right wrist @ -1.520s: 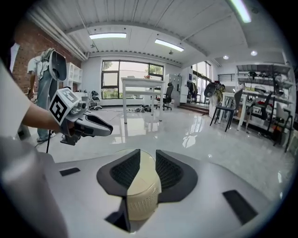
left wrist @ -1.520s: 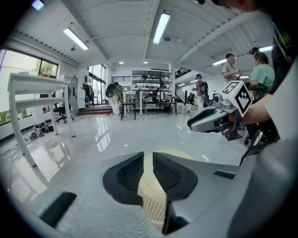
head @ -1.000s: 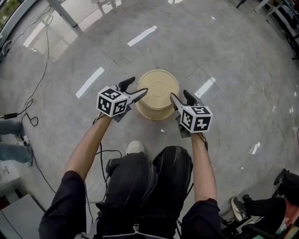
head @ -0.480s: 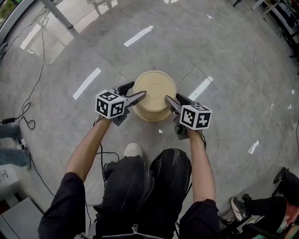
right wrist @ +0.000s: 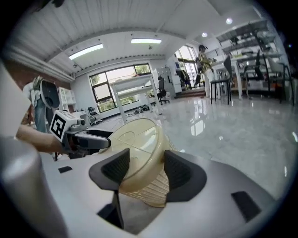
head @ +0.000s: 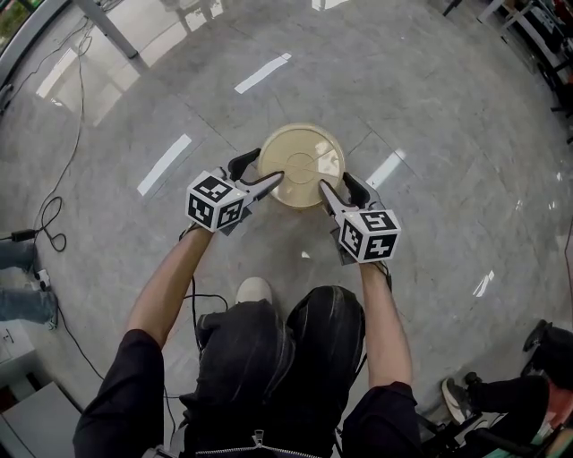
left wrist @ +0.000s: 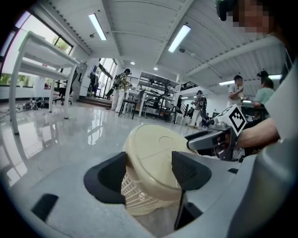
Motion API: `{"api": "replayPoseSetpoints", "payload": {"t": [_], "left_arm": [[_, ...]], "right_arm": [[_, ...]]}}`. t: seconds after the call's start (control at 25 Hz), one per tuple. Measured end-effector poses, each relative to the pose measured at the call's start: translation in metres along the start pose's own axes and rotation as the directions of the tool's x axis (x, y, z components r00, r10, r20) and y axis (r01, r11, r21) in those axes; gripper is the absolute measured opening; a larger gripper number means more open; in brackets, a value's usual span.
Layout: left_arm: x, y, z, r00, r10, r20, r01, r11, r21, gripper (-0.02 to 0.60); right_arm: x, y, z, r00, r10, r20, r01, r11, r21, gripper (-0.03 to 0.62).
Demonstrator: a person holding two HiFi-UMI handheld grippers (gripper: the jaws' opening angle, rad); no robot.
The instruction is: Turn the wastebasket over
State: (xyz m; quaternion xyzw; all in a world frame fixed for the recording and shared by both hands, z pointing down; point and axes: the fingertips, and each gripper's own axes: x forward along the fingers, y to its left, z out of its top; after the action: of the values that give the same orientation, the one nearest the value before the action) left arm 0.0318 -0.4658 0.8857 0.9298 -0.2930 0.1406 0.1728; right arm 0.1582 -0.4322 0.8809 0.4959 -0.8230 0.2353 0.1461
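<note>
A cream wastebasket (head: 302, 165) with a latticed side is held off the grey floor, its closed base up and facing me. The left gripper (head: 265, 170) presses on its left side and the right gripper (head: 337, 183) on its right side. In the left gripper view the basket (left wrist: 153, 162) sits tilted between that gripper's (left wrist: 149, 174) spread jaws, with the right gripper (left wrist: 209, 139) behind it. The right gripper view shows the basket (right wrist: 139, 144) the same way between its own (right wrist: 142, 174) spread jaws, the left gripper (right wrist: 88, 139) beyond. The basket's mouth is hidden.
Black cables (head: 54, 215) trail over the polished floor (head: 430, 116) at the left. My legs and a white shoe (head: 255, 288) are just below the basket. A white table leg (head: 112, 27) stands at top left; another person's foot (head: 457, 398) is at bottom right.
Both grippers have moved up and away from me with the basket between them. The basket's base has turned toward me, so its latticed side no longer shows in the head view.
</note>
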Motion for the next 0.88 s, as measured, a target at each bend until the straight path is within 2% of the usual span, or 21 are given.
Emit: {"api": "replayPoseSetpoints", "payload": {"t": [0.08, 0.16, 0.28, 0.44, 0.52, 0.56, 0.6, 0.72, 0.8, 0.88], "left_arm": [[-0.002, -0.004, 0.001, 1.0, -0.004, -0.009, 0.004, 0.999, 0.038, 0.313], [-0.005, -0.008, -0.001, 1.0, -0.015, -0.011, 0.015, 0.999, 0.046, 0.312], [-0.014, -0.016, -0.005, 0.999, -0.039, -0.006, 0.039, 0.999, 0.029, 0.311], [-0.03, -0.021, -0.017, 0.999, -0.044, -0.016, 0.045, 0.999, 0.025, 0.311], [-0.037, -0.023, -0.025, 0.998, -0.048, -0.027, 0.049, 0.998, 0.038, 0.288], [-0.04, -0.025, -0.029, 0.998, -0.056, -0.037, 0.057, 0.997, 0.049, 0.26], [-0.042, -0.027, -0.034, 0.997, -0.066, -0.05, 0.069, 0.996, 0.057, 0.243], [-0.045, -0.033, -0.045, 0.994, -0.091, -0.058, 0.094, 0.994, 0.05, 0.242], [-0.045, -0.039, -0.049, 0.993, -0.103, -0.057, 0.106, 0.993, 0.052, 0.24], [-0.045, -0.047, -0.053, 0.99, -0.126, -0.07, 0.13, 0.99, 0.056, 0.235]], "right_arm": [[-0.007, 0.004, 0.008, 0.999, -0.028, 0.044, 0.032, 0.993, -0.111, 0.236], [-0.011, 0.006, 0.009, 0.998, -0.03, 0.051, 0.038, 0.986, -0.16, 0.236], [-0.019, 0.01, 0.004, 1.0, 0.019, 0.015, -0.017, 0.991, -0.136, 0.236], [-0.033, 0.029, -0.007, 0.983, 0.169, -0.066, -0.175, 0.98, -0.092, 0.236], [-0.042, 0.039, -0.006, 0.969, 0.233, -0.085, -0.241, 0.966, -0.093, 0.236], [-0.046, 0.043, 0.001, 0.966, 0.251, -0.061, -0.256, 0.963, -0.084, 0.236], [-0.048, 0.044, 0.013, 0.967, 0.256, -0.016, -0.256, 0.964, -0.07, 0.236], [-0.039, 0.04, 0.05, 0.972, 0.208, 0.107, -0.204, 0.978, -0.043, 0.236], [-0.027, 0.04, 0.058, 0.974, 0.207, 0.095, -0.202, 0.978, -0.053, 0.236], [-0.018, 0.047, 0.055, 0.974, 0.222, 0.043, -0.217, 0.971, -0.096, 0.236]]}}
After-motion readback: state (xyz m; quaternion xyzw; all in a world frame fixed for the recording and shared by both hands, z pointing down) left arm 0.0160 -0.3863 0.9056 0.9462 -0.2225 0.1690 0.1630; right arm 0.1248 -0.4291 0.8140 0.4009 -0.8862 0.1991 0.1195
